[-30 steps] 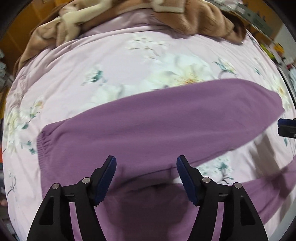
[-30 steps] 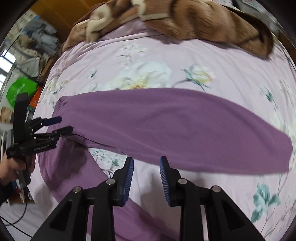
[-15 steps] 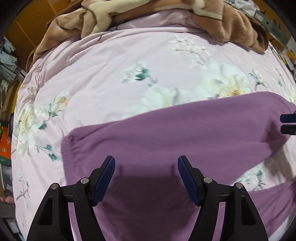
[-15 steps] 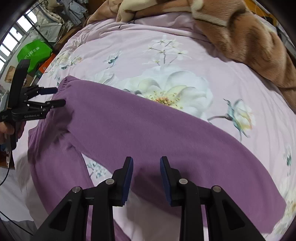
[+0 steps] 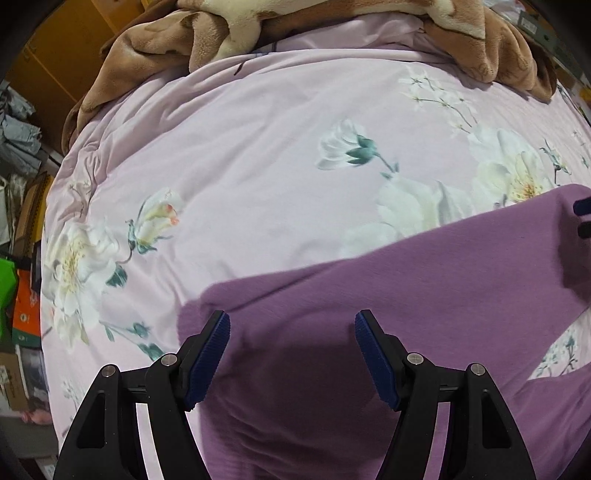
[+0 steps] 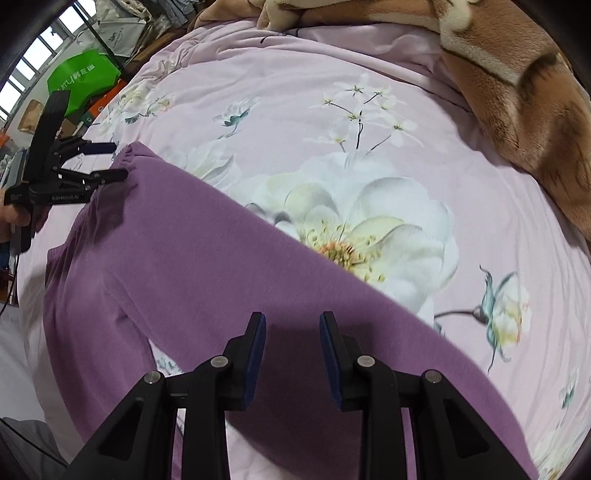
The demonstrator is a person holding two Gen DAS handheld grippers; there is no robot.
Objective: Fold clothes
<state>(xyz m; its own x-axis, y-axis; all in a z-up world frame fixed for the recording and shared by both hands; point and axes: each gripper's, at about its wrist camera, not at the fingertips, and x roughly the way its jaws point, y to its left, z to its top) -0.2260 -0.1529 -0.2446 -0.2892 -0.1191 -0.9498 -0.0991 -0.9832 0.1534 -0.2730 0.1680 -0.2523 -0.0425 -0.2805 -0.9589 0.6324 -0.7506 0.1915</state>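
Note:
A pair of purple trousers (image 5: 424, 280) lies spread on a pink floral bed sheet (image 5: 240, 177). My left gripper (image 5: 291, 325) is open and empty, hovering over the waistband end of the trousers. It also shows in the right wrist view (image 6: 107, 160), open beside the gathered waistband (image 6: 129, 155). My right gripper (image 6: 292, 325) is open and empty above the upper trouser leg (image 6: 207, 258). Its fingertips (image 5: 583, 203) show at the right edge of the left wrist view.
A brown and cream plush blanket (image 5: 332, 33) is heaped along the far side of the bed and also shows in the right wrist view (image 6: 517, 74). A green bag (image 6: 85, 77) and boxes stand beyond the bed's left edge.
Both grippers have moved left along the trousers toward the waistband end. Both stayed open. The trousers have not visibly moved.

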